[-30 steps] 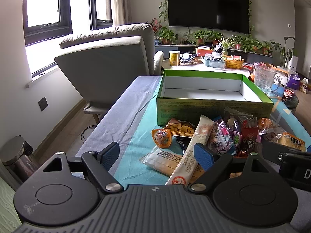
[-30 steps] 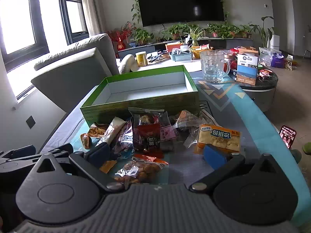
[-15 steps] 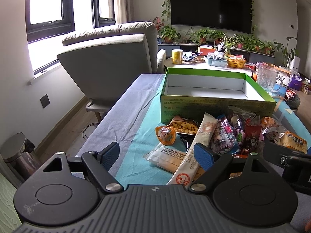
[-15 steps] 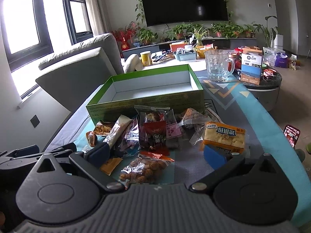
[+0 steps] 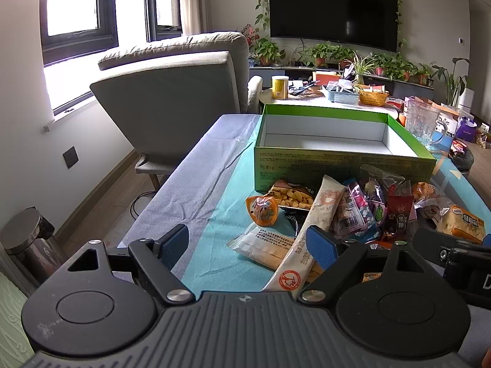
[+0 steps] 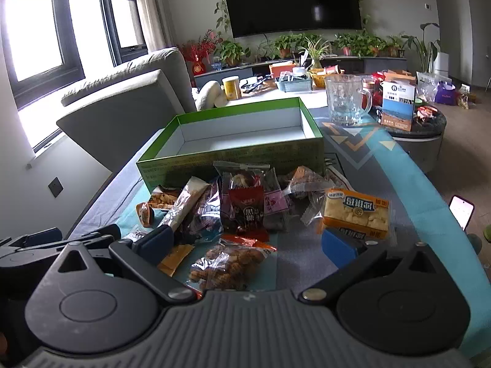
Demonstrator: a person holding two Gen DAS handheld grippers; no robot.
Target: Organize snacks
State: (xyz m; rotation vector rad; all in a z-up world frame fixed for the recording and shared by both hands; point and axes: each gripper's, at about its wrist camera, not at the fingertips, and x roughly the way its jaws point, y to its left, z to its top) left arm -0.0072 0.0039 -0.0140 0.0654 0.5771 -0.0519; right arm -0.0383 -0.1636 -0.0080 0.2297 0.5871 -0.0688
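Looking down my left gripper [image 5: 249, 245], I see its blue pads spread wide with nothing between them but cloth and the near end of a long white stick pack [image 5: 310, 236], which leans past the right pad untouched. My right gripper [image 6: 250, 243] also stands apart, holding nothing; a clear bag of brown nuggets [image 6: 228, 262] lies on the table between its fingers, clear of both pads.

The snacks [image 6: 245, 208] sit in a loose heap on the teal cloth [image 5: 214, 239], just beyond both grippers. I can pick out an orange jelly cup [image 5: 262, 211], a peanut bag [image 5: 290, 196], a flat white pack [image 5: 265, 243] under the stick pack, a dark red sachet [image 6: 247, 211], pink and purple wrappers, and a yellow-orange cracker pack [image 6: 357, 213] lying just past my right gripper's right pad.

Behind the heap, touching or nearly touching it, stands the green box [image 6: 233, 156], open, white inside, with nothing in it. Its near wall rises between the heap and the inside.

Further right is a glass mug [image 6: 346, 101]. Beyond are a grey armchair [image 5: 172, 92], a cluttered side table, potted plants and a wall TV [image 5: 333, 9].
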